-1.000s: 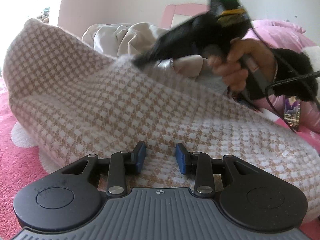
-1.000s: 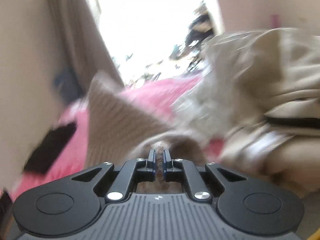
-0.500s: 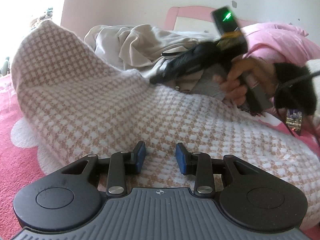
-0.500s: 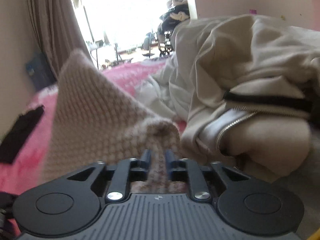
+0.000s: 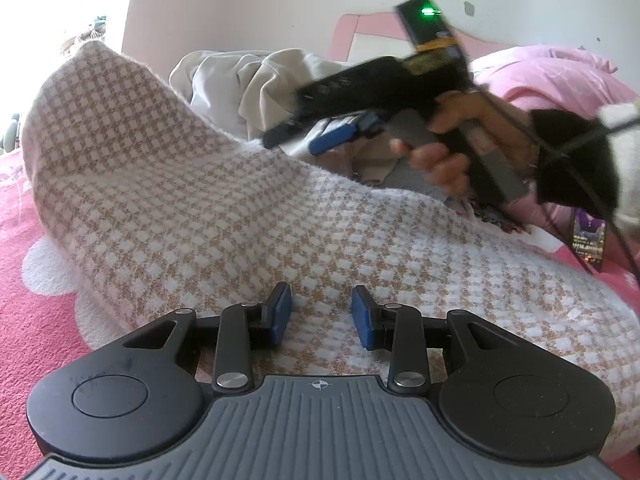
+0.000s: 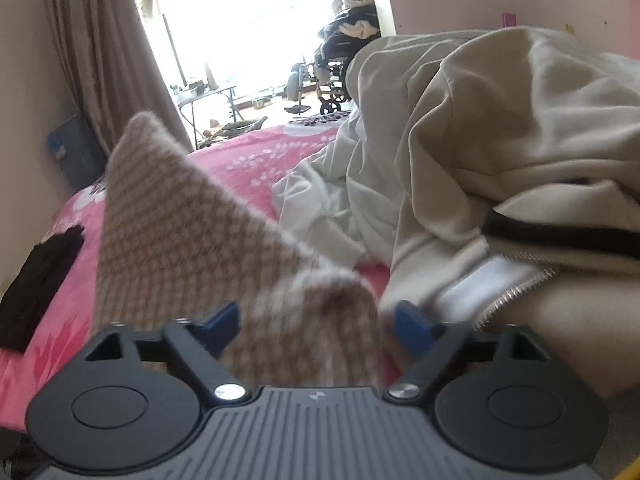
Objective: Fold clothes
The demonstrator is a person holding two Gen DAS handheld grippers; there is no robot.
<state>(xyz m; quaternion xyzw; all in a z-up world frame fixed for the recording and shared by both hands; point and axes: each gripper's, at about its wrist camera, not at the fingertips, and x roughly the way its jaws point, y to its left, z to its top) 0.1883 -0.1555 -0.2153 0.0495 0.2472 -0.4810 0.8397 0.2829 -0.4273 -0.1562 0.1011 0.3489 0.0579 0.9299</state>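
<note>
We take the houndstooth knit (image 5: 224, 216) as landmark; it lies spread across the pink bedspread (image 5: 36, 320). Our left gripper (image 5: 322, 314) hovers over its near edge, jaws partly apart, pads clear of the cloth, grasping nothing. Our right gripper (image 6: 316, 326) sits at the knit's far corner, beside the beige jacket (image 6: 500, 140) heaped behind it. Its jaws have just been opening and now stand wide; the corner of the knit lies loose between them, released. A black folded item (image 6: 36, 280) rests left of the knit.
</note>
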